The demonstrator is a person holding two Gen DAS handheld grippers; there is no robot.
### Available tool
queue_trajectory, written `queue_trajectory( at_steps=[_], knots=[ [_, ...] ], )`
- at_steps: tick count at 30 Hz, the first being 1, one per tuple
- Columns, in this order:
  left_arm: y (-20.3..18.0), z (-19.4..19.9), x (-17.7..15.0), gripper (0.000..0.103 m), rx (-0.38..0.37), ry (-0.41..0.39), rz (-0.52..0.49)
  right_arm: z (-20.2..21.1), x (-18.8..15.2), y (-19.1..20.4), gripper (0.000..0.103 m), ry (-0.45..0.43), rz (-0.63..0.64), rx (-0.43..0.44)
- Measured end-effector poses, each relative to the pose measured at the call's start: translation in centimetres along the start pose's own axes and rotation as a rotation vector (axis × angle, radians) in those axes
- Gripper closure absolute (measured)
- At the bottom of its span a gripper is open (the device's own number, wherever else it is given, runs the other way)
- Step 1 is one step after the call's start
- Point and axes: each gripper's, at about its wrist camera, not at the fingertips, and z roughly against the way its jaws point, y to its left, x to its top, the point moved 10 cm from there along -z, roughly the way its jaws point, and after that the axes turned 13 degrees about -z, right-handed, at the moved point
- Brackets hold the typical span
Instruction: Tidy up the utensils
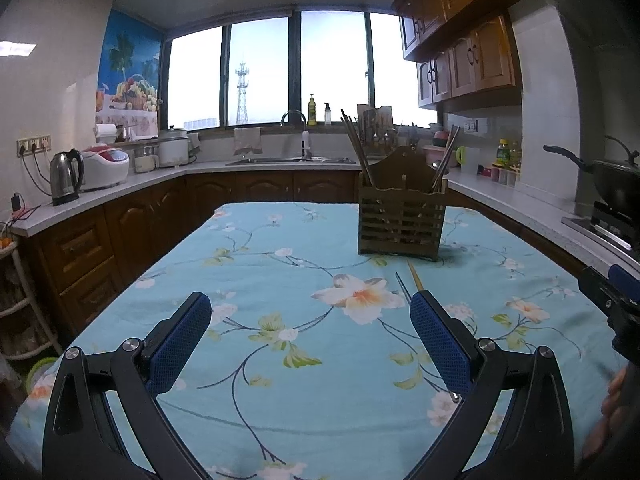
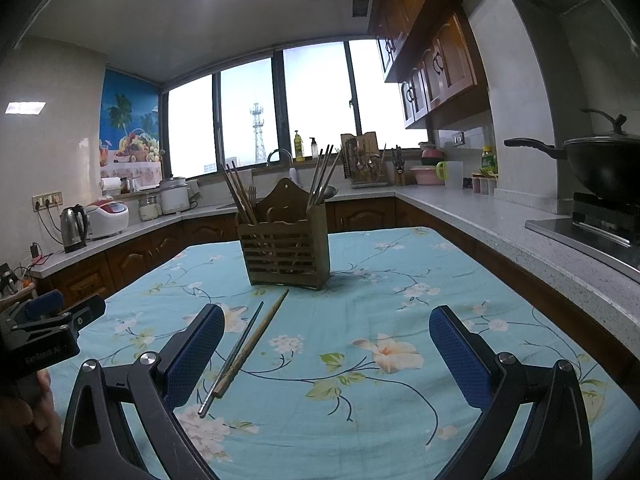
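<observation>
- A kitchen with wooden cabinets and a wide window, and in the middle a table under a turquoise floral cloth.
- On that cloth stands a slatted wooden utensil holder, upright, chopsticks fanning out of its left and right compartments.
- Two loose chopsticks lie flat on the cloth in front of the holder: a dark metal chopstick and a wooden chopstick, side by side, touching or nearly so along their near halves, their far tips pointing toward the holder.
- The right claw is spread wide, nothing between its blue pads; both loose sticks lie inside that gap, close to its left finger, near ends just beside it.
- The left claw is also spread wide and empty, above bare cloth.
- From the left wrist view only the far tips of the pair peek out beside its right finger; the holder stands well beyond.
- A hand grips the left tool's handle at the edge of the right wrist view.
</observation>
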Motion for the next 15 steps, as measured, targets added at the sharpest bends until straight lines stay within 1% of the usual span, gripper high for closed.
queue_trajectory(
  at_steps=[12, 15],
  knots=[
    [-0.14, 0.43, 0.43, 0.001, 0.015, -0.022, -0.018, -0.04, 0.13, -0.26, 0.0, -0.007, 0.01, 0.002],
    [-0.26, 0.41, 0.42, 0.001, 0.007, -0.02, -0.018, -0.03, 0.18, -0.31, 0.0, -0.008, 0.011, 0.004]
  ],
)
